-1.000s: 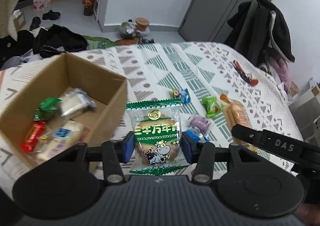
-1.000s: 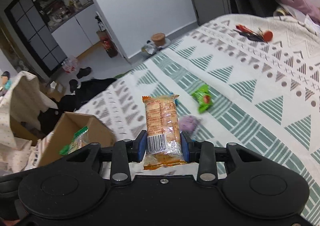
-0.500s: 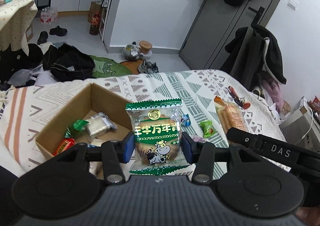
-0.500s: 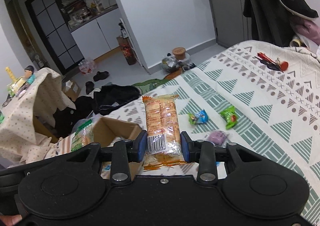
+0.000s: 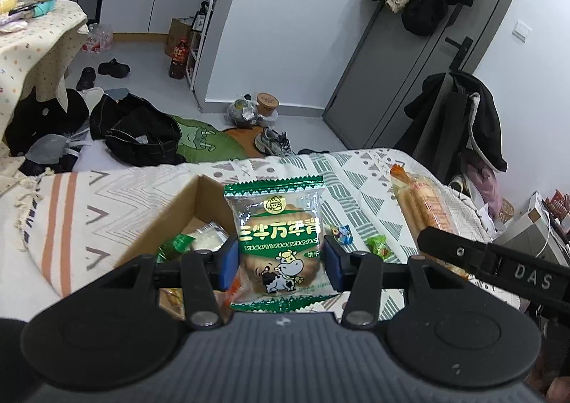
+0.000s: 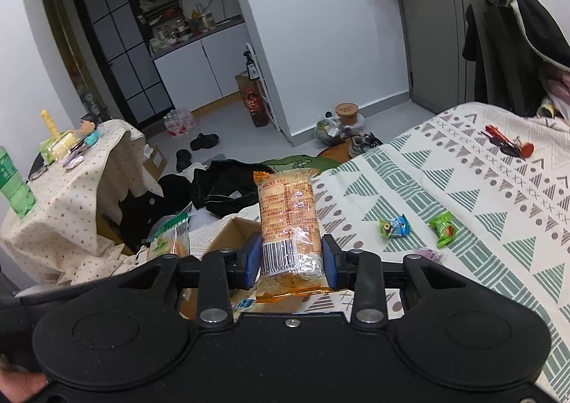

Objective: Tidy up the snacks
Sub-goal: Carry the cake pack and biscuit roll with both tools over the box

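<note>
Both grippers raised higher than a second ago, more of the room and floor in both views, less of the bedspread (image 6: 463, 210). Cardboard box (image 5: 185, 210) shifted from far left of the left wrist view to directly beneath and behind the left packet; in the right wrist view, box flap now just behind the clamped pack rather than off to the left.

Open-topped brown box resting on the patterned spread, holding several wrapped snacks, a green wrapper and a white one among them.

Left gripper (image 5: 280, 257) closed on the green biscuit packet (image 5: 276, 225), blue pads pressing both side edges, packet upright above the box: green serrated borders, clear window over a round biscuit, yellow lettering, cartoon cow near the bottom.

Right gripper (image 6: 291, 261) clamped on the orange cracker pack (image 6: 286, 217), upright, long and narrow, translucent orange wrap, barcode at the pads, crimped ends.

Loose on the spread, right of the box: blue candy (image 6: 394, 226), green candy (image 6: 442, 227), purple candy (image 6: 429, 254), well apart from both grippers.
</note>
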